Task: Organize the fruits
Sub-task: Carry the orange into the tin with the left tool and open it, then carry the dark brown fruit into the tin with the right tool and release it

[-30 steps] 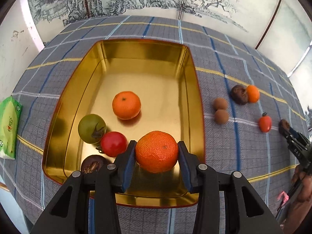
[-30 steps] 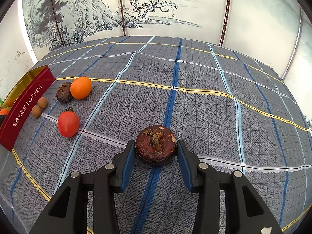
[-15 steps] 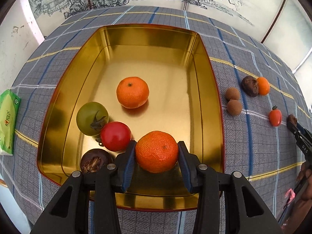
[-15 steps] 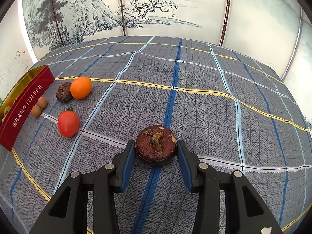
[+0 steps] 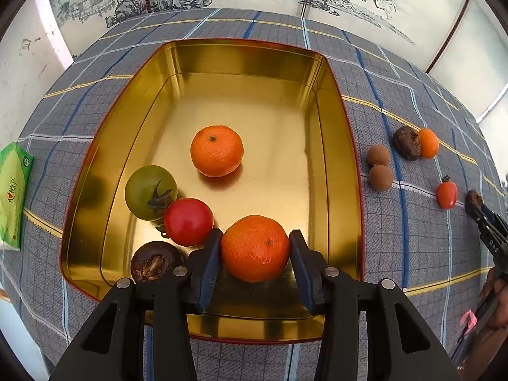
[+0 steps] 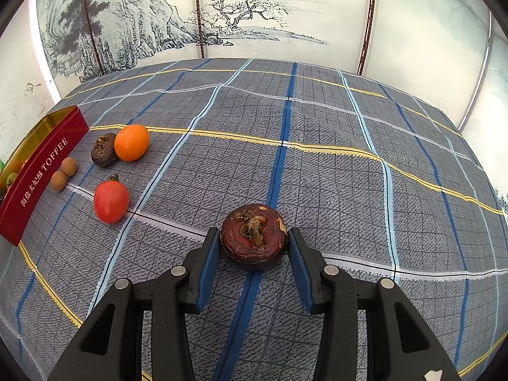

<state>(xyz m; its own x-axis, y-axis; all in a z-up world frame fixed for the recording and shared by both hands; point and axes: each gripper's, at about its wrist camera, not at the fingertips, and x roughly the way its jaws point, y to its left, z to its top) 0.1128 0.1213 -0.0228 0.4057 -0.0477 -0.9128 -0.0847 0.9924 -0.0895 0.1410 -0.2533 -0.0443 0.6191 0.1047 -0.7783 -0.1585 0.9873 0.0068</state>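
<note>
Left gripper [image 5: 255, 247] fingers just eased (slightly) around mandarin [image 5: 255, 248].

The surface [image 6: 317, 165] wears a grey cloth checked with blue, pale blue, white and yellow lines. The tin [image 5: 254, 63] shines gold inside, dark red outside with white lettering. In it lie two orange mandarins [image 5: 217, 150], a green tomato [image 5: 149, 190] and a red tomato [image 5: 188, 221]. At far left, a green packet [image 5: 12, 190]. The tongs [image 6: 254, 247] are black with blue pads, around a brown-maroon fruit [image 6: 254, 235].
</note>
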